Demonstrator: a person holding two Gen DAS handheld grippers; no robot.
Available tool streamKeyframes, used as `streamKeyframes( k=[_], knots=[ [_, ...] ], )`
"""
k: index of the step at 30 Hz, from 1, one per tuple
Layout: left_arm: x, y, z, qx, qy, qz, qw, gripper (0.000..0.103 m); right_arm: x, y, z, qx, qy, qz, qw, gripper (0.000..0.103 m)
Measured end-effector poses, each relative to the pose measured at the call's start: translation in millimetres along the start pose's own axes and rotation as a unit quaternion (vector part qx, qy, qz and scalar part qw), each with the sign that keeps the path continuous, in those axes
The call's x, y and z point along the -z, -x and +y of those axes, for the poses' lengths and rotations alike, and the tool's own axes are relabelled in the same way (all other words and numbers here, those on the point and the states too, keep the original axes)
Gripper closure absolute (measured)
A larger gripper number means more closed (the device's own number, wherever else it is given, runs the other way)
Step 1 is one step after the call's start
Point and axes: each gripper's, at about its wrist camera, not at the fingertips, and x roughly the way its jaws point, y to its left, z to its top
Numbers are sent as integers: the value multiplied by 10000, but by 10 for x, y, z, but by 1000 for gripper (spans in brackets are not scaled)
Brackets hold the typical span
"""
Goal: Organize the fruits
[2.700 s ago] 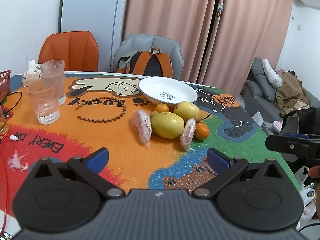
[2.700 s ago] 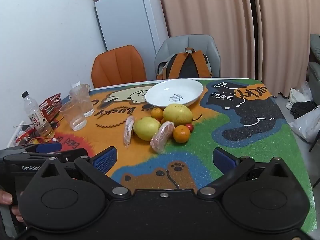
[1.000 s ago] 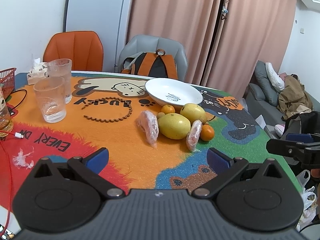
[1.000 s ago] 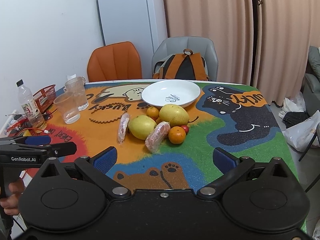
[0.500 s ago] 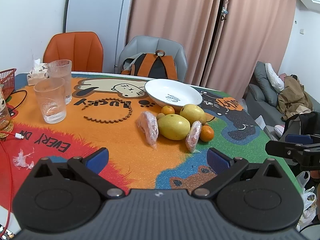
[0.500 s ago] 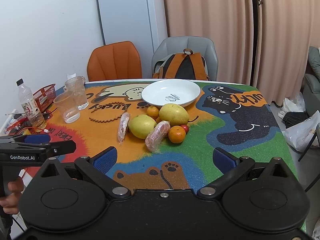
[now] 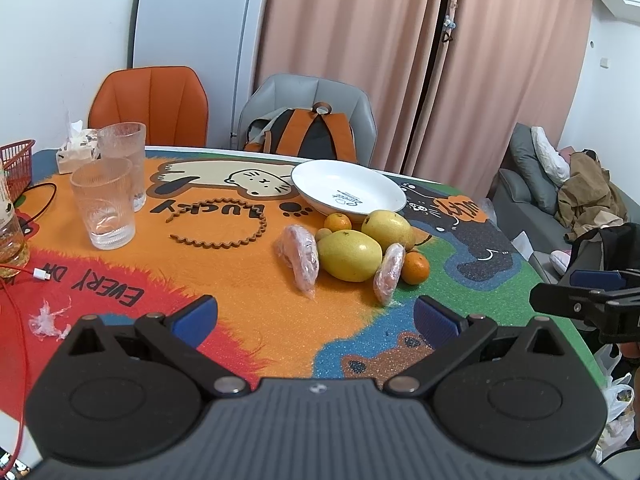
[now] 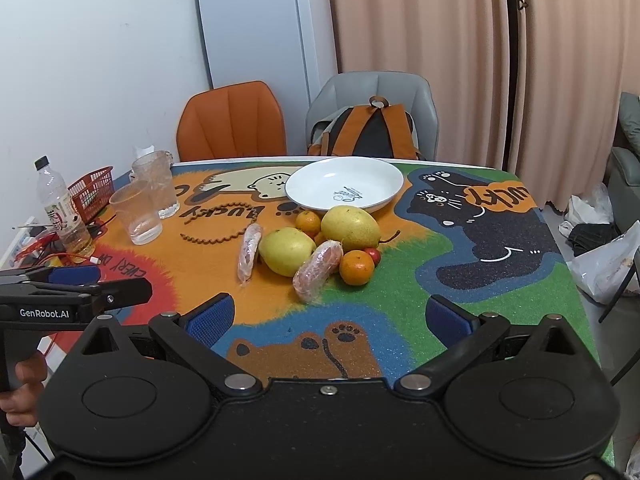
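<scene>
A heap of fruit lies mid-table in front of an empty white plate (image 7: 348,192) (image 8: 344,186): two yellow pears (image 7: 350,255) (image 8: 286,251), a second pear (image 8: 350,224), two small oranges (image 7: 416,267) (image 8: 357,267), a little red fruit (image 8: 374,255) and two plastic-wrapped pink fruits (image 7: 300,258) (image 8: 318,270). My left gripper (image 7: 316,318) hangs open over the near table edge, well short of the heap. My right gripper (image 8: 328,316) is open too, equally far back. Each gripper shows at the side of the other's view.
Two clear glasses (image 7: 106,202) (image 8: 138,210), a bottle (image 8: 62,210), a red basket (image 8: 92,192) and cables sit at the table's left. A brown beaded loop (image 7: 224,226) lies left of the fruit. An orange chair (image 7: 152,106) and a grey chair with a backpack (image 8: 364,132) stand behind the table.
Both views have shifted only slightly; the fruit and plate lie where they were. Both grippers stay open and empty.
</scene>
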Motion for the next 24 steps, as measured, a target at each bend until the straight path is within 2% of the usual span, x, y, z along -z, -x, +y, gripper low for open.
streamKeyframes(
  k=[10,24],
  knots=[
    [10,-59,9,-12,12,39,10000,0,29,-112,-56,-91,-25,22,10000,0],
    [-34,-343,-31,-31,-7,137,9999,0,26,-368,-184,-164,-80,58,9998,0]
  ],
)
